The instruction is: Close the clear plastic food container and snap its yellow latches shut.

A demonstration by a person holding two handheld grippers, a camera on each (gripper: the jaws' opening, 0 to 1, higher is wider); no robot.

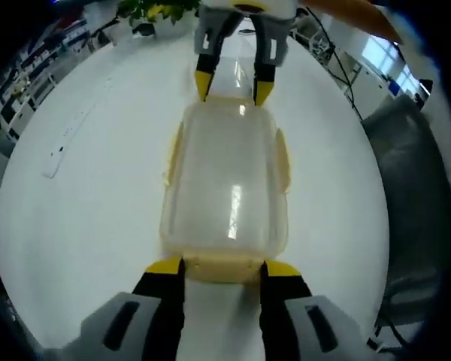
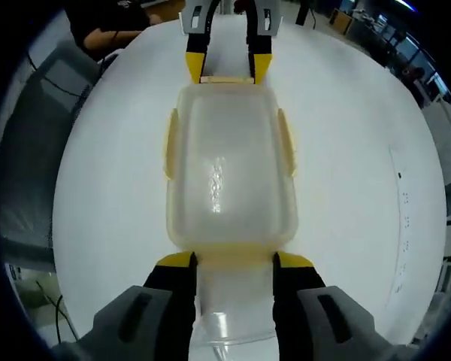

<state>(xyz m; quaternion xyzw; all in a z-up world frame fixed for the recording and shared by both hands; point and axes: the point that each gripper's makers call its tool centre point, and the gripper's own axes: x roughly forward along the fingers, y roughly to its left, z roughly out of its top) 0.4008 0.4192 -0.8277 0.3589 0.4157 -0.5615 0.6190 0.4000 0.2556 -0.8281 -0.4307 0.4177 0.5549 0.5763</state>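
Container centred on table, lid on; left hand-held gripper and right hand-held gripper apart, straddling its opposite end latches. Latching stage, probably; next, pressing each latch down.

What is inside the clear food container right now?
Through the lid, the container looks empty: only glare and the white table beneath it show. Its frosted plastic could hide something small or pale, and the end edges sit behind each gripper's fingers.

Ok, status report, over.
Left gripper and right gripper open at opposite ends of container. Lid on. Side latches flared out, unsnapped. Nothing in the way.
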